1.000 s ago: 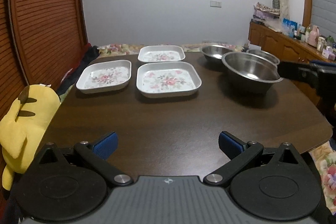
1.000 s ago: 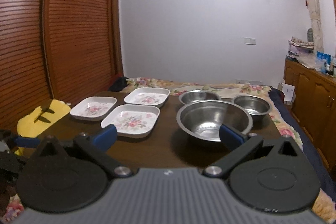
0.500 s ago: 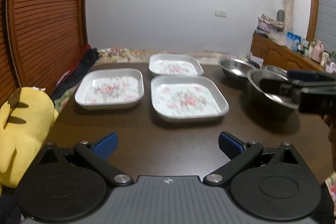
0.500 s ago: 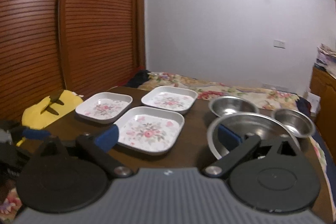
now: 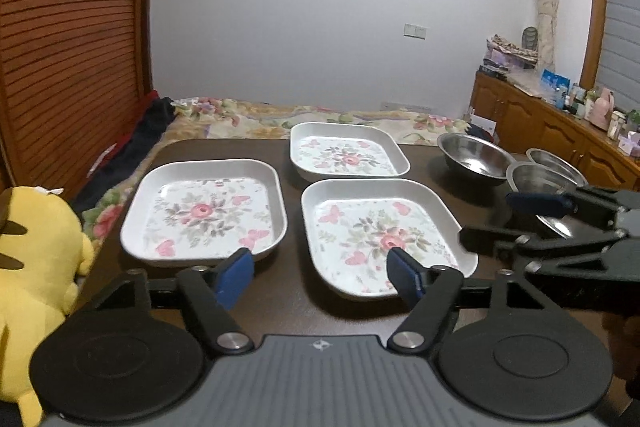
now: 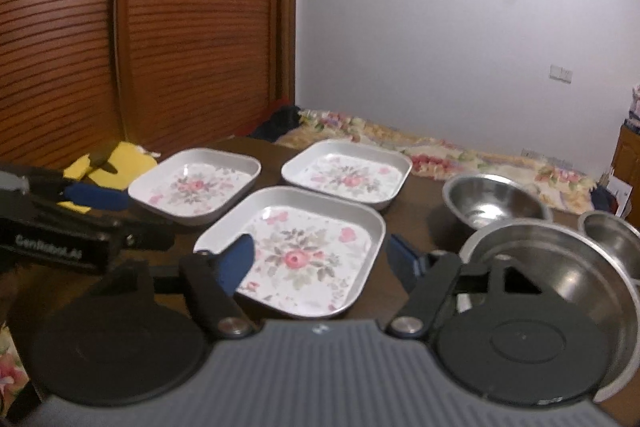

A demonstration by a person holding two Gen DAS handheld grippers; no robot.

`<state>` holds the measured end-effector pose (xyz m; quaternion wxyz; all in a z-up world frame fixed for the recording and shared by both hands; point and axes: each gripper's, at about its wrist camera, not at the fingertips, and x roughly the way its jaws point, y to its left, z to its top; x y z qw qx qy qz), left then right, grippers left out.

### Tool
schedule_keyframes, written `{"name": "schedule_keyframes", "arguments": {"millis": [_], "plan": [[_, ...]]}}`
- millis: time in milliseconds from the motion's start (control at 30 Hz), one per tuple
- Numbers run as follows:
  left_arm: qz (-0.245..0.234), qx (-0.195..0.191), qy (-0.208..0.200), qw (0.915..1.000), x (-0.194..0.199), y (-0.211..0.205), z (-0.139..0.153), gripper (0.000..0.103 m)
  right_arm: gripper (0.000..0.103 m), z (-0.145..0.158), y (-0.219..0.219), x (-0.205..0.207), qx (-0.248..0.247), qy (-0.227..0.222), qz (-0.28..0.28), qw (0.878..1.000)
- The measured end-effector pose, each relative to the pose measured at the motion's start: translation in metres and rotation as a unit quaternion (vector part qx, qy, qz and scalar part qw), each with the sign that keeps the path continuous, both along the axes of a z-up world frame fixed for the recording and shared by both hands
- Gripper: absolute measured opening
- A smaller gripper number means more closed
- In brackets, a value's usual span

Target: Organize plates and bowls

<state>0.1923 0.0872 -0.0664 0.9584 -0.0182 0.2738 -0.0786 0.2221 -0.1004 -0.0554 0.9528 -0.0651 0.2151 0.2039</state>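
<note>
Indoors, at a dark wooden tabletop (image 5: 248,311), two hand-held grippers face a spread of dishes. Three white square plates with pink floral print lie flat on the left half of the tabletop: a left plate (image 5: 204,213) near the left edge, a far plate (image 5: 346,151) close to the far edge, and a near plate (image 5: 378,233) just in front of it, toward the middle. None of them touch. Three steel bowls occupy the right half: a medium bowl (image 6: 494,201) toward the far edge, a small bowl (image 6: 612,241) by the right edge, and a large bowl (image 6: 560,275) nearest the camera, which appears to meet the small one at the rim.

The left gripper (image 5: 320,273) hovers low over the near side of the tabletop, aimed at the gap between the left and near plates; its blue-padded jaws are closing, part-way apart, with nothing gripped between them. The right gripper (image 6: 320,259) is poised over the near plate, its jaws likewise closing and part-way apart; the plate shows between the pads, but they do not appear to press on it, and the blurred picture leaves contact unclear.

A yellow plush toy (image 5: 34,267) sits off the tabletop's left edge, beside slatted wooden doors (image 6: 100,27). A floral bedspread (image 5: 320,117) lies beyond the far edge.
</note>
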Motion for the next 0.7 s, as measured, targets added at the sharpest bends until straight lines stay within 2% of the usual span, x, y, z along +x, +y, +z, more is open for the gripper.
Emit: {"name": "schedule_keyframes", "arguments": {"millis": [167,233,433,533,700], "plan": [[-0.004,-0.001,0.006,1.0,0.017,-0.004,-0.006,0.059,0.059,-0.005,0.01,0.008,-0.024,0.008,-0.004,1.0],[-0.006,0.002,0.009,0.9999,0.021,-0.006,-0.009,0.055,0.055,-0.007,0.013,0.012,-0.032,0.01,-0.009,0.999],[-0.004,0.011,0.014,0.9998,0.032,-0.006,-0.014,0.048,0.052,-0.016,0.019,0.021,-0.055,0.008,-0.025,0.998],[-0.001,0.016,0.02,0.9997,0.037,-0.006,-0.017,0.04,0.049,-0.019,0.021,0.024,-0.058,0.013,-0.031,0.998],[-0.003,0.02,0.028,0.9994,0.044,-0.007,-0.024,0.036,0.048,-0.026,0.023,0.027,-0.065,0.023,-0.034,0.997]]}}
